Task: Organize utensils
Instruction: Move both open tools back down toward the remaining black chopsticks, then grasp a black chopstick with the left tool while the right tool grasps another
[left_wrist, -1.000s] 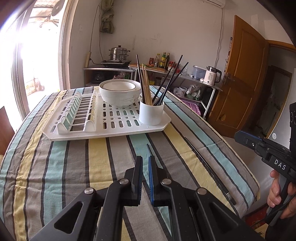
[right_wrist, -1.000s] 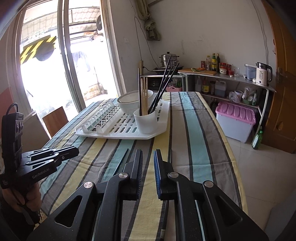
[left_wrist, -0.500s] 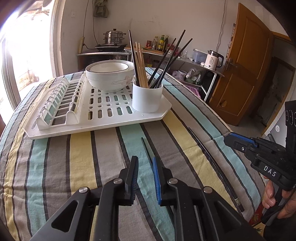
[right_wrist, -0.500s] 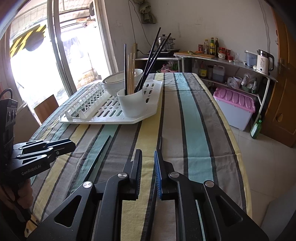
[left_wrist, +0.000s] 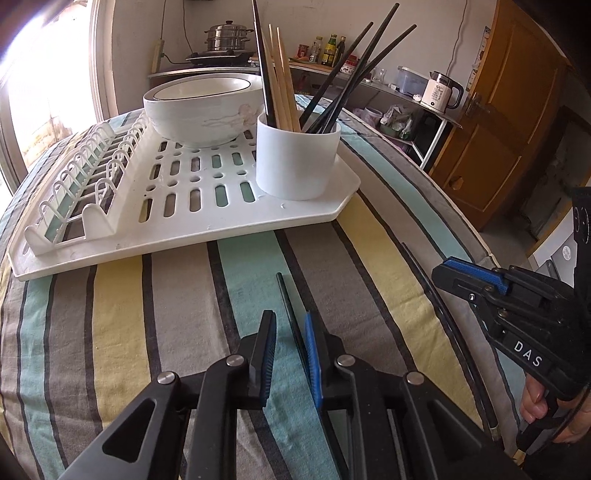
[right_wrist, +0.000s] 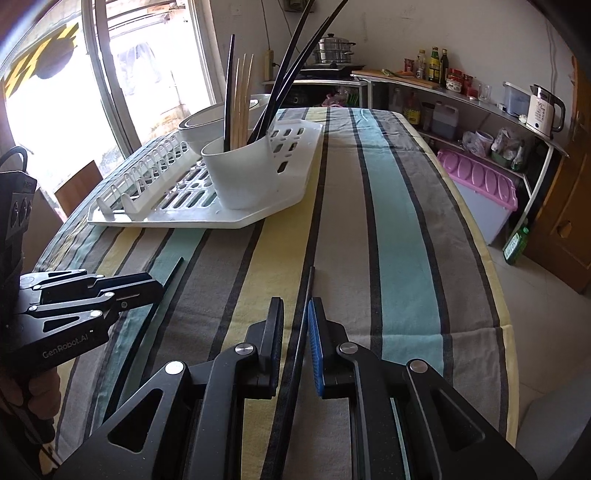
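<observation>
Two black chopsticks lie on the striped tablecloth. One chopstick (left_wrist: 289, 306) runs between the fingers of my left gripper (left_wrist: 290, 334), which is open around it. The other chopstick (right_wrist: 306, 306) runs between the fingers of my right gripper (right_wrist: 295, 321), also open around it; it also shows in the left wrist view (left_wrist: 439, 314). A white cup (left_wrist: 297, 158) with black and wooden chopsticks stands on the white drying rack (left_wrist: 177, 199). The cup also shows in the right wrist view (right_wrist: 242, 173).
A white bowl (left_wrist: 203, 107) sits on the rack behind the cup. The table's edge (right_wrist: 498, 295) drops off to the right. A shelf with bottles and a kettle (right_wrist: 545, 107) stands by the wall, with a pink-lidded bin (right_wrist: 480, 184) under it.
Both grippers have moved forward and down toward the tablecloth. Each now straddles a black chopstick, and the jaws have opened a little wider.
</observation>
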